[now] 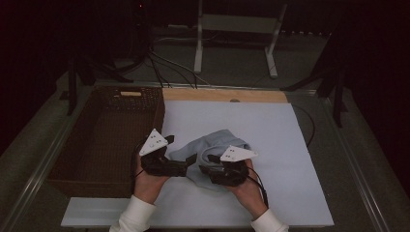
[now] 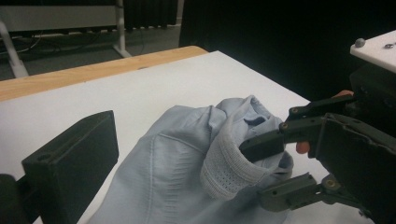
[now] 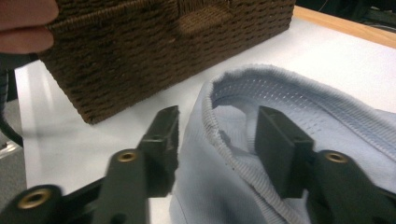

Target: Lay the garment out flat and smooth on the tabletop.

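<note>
A light blue-grey garment (image 1: 212, 142) lies bunched on the white board (image 1: 261, 121). My right gripper (image 1: 205, 168) is open at its near side. In the right gripper view (image 3: 217, 126) one jaw sits inside the garment's ribbed opening (image 3: 243, 88) and the other outside, with the ribbed edge between them. The left gripper view shows the same right gripper (image 2: 257, 172) straddling that ribbed band (image 2: 224, 163). My left gripper (image 1: 190, 162) is open at the garment's left edge. One of its fingers (image 2: 70, 168) stands far to the left of the cloth (image 2: 173, 154).
A brown wicker basket (image 1: 96, 182) stands left of the board, close to the garment (image 3: 163, 46). A wooden strip (image 1: 222, 95) borders the board's far edge. Cables and a white metal stand (image 1: 237, 24) lie beyond the table. A hand's fingers (image 3: 23, 23) show beside the basket.
</note>
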Tool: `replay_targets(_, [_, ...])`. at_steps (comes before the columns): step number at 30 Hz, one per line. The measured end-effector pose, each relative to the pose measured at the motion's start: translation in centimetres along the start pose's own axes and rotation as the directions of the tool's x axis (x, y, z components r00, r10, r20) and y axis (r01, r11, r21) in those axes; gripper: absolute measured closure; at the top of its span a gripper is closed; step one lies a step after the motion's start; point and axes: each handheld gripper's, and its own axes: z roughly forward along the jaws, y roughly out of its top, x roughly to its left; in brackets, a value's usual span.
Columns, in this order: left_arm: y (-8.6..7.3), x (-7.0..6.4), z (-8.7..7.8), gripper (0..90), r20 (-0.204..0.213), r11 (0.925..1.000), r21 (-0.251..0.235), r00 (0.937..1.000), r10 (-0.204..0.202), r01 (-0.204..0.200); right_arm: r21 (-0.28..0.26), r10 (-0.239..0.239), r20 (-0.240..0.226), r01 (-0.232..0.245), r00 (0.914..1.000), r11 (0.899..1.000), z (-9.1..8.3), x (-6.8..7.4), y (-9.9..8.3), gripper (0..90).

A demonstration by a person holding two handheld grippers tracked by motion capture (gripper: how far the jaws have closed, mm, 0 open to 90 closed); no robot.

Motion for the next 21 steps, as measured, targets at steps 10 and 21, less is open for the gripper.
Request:
replay_targets(10, [0.00,0.04,-0.03,0.6,0.001,1.0000,0.000,1.0000,0.000,0.000,0.023,-0.027,-0.004,0.027,0.9996,0.999,0.17,0.28,0.08,86.2])
replay_targets(21, [-0.02,0.02,-0.02,0.6,0.002,1.0000,-0.001,1.0000,-0.003,0.003,0.010,-0.036,-0.002,0.036,0.9993,0.999,-0.65,0.36,0.43,86.9])
